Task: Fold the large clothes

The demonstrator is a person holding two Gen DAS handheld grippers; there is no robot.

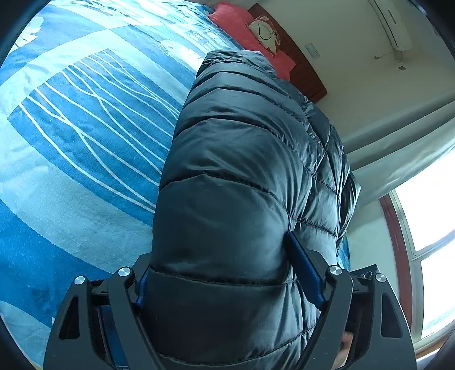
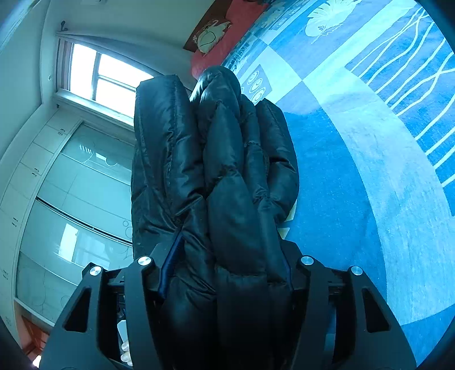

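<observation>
Black quilted nylon: one puffer jacket (image 1: 241, 176), folded into a thick bundle, lies on the blue patterned bedspread (image 1: 85, 136), its long axis running away toward the one red pillow (image 1: 239, 25). Two grippers, left gripper (image 1: 227, 284) and right gripper (image 2: 227, 273), each clamp an end.

A thick dark quilted jacket (image 1: 236, 176) fills the middle of the left wrist view and runs from the near edge toward the far side. The left gripper (image 1: 227, 273) has this jacket between its two blue pads (image 1: 305, 270), which press on the fabric from both sides. Under the jacket lies a blue patterned bedcover (image 1: 79, 136), with a red pillow (image 1: 247, 31) at the far end.
</observation>
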